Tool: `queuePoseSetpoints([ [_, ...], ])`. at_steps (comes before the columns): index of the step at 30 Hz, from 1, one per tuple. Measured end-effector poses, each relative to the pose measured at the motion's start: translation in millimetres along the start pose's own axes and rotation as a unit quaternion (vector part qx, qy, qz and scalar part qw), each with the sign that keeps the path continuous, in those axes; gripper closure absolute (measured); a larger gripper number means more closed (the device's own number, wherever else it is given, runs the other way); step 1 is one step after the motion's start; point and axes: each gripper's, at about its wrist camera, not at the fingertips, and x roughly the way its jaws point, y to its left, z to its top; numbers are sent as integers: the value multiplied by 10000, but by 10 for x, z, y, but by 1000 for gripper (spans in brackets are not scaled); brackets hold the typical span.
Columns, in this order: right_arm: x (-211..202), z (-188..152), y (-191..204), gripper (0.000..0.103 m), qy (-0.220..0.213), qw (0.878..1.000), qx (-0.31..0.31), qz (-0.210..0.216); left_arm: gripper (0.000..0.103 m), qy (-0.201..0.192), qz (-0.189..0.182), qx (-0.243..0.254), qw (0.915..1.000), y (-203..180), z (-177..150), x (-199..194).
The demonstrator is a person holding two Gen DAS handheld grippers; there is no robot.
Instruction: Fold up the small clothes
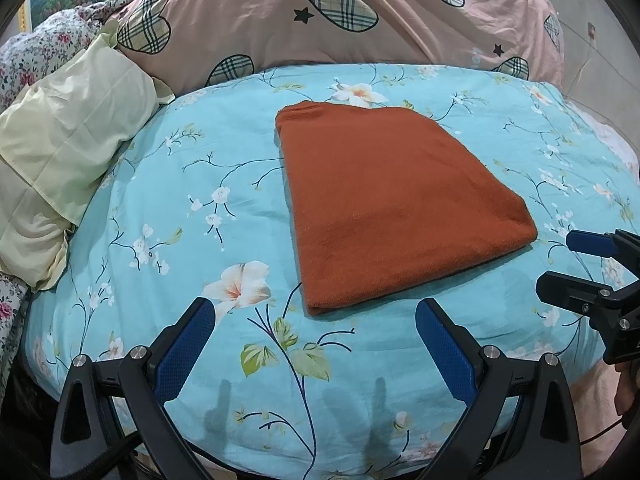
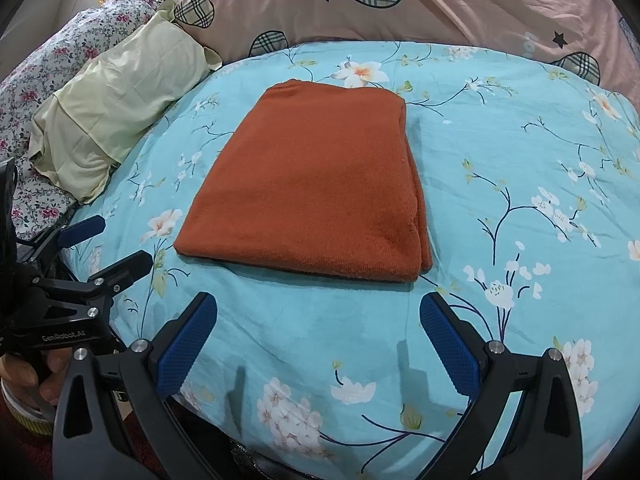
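An orange-brown cloth (image 1: 396, 200) lies folded into a flat rectangle on the light blue floral bed sheet (image 1: 180, 200). It also shows in the right wrist view (image 2: 316, 184), with stacked layers visible at its right edge. My left gripper (image 1: 316, 312) is open and empty, just short of the cloth's near edge. My right gripper (image 2: 318, 308) is open and empty, a little back from the cloth's near edge. Each gripper shows in the other's view: the right one (image 1: 560, 264) at the right edge, the left one (image 2: 116, 240) at the left, both open.
A pale yellow pillow (image 1: 68, 152) lies at the left of the bed. A pink duvet with plaid hearts (image 1: 340, 12) is heaped at the back. A floral quilt (image 2: 48, 88) sits far left. The bed's near edge runs just below my grippers.
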Motion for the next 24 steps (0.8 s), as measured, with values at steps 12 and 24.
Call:
queuePoseSetpoints([
  [12, -2, 11, 1, 2, 8, 10000, -11, 6, 2, -5, -8, 39, 10000, -10, 18, 8],
  [24, 12, 62, -40, 2, 15, 10000, -48, 3, 2, -44, 47, 45, 10000, -20, 57, 18],
])
